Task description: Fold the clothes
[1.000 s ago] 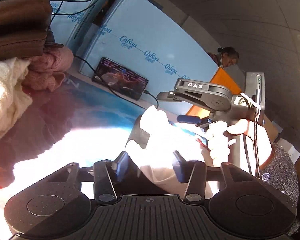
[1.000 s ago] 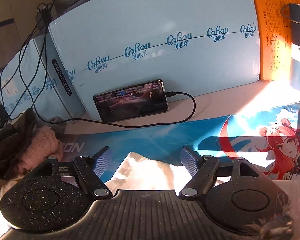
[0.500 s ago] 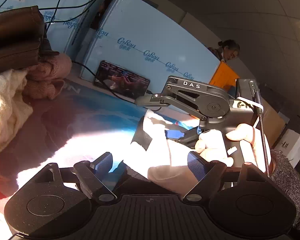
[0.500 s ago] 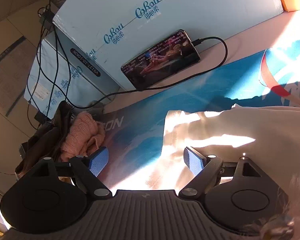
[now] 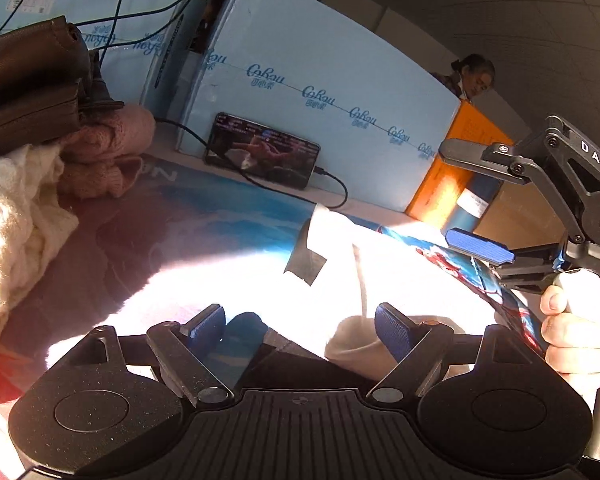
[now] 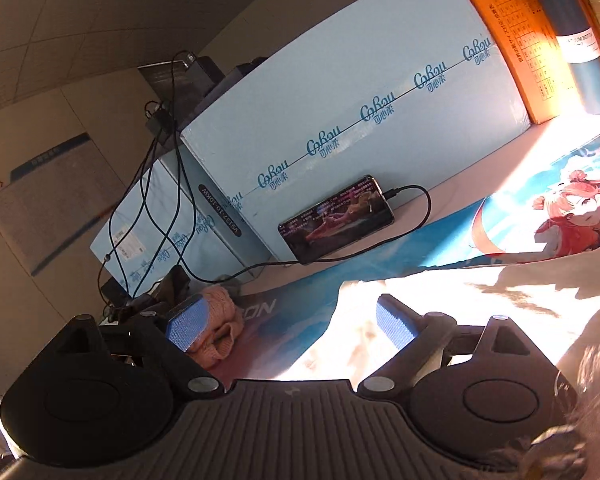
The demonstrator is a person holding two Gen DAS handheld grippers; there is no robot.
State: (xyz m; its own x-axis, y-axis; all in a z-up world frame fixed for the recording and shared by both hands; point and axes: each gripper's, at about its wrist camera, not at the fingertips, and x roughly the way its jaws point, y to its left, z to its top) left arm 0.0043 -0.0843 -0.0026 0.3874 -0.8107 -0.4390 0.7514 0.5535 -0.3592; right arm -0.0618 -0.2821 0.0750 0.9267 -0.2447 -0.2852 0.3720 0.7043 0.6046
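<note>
Through my left camera, my left fingers (image 5: 300,326) stand wide apart with nothing gripped; the pale garment (image 5: 364,264) lies on the mat (image 5: 236,208) just ahead of them, its near edge reaching in between the blue pads (image 5: 392,328) without being pressed. Strong sun washes out most of the cloth. Off to the right, my right hand (image 5: 572,336) holds the other tool, whose fingers (image 5: 476,200) are spread above the far side of the garment. At left sits a heap of clothes: a cream knit (image 5: 16,216), a pink knit (image 5: 108,152) and something brown (image 5: 28,92) on top. A phone (image 5: 262,156) leans against a light blue box (image 5: 320,92) at the back of the counter, its cable (image 5: 332,188) trailing to the right.

Through my right camera, my right fingers (image 6: 288,328) are opening and already wide, holding nothing. The garment (image 6: 480,304) lies on the mat (image 6: 440,232) under and beyond the right pad (image 6: 394,324), apart from the left one. The pink knit (image 6: 220,328) shows just behind the left pad. The phone (image 6: 336,218) rests against the blue box (image 6: 360,100), and a blue bottle (image 6: 572,36) stands by an orange box (image 6: 508,28) at the far right.
</note>
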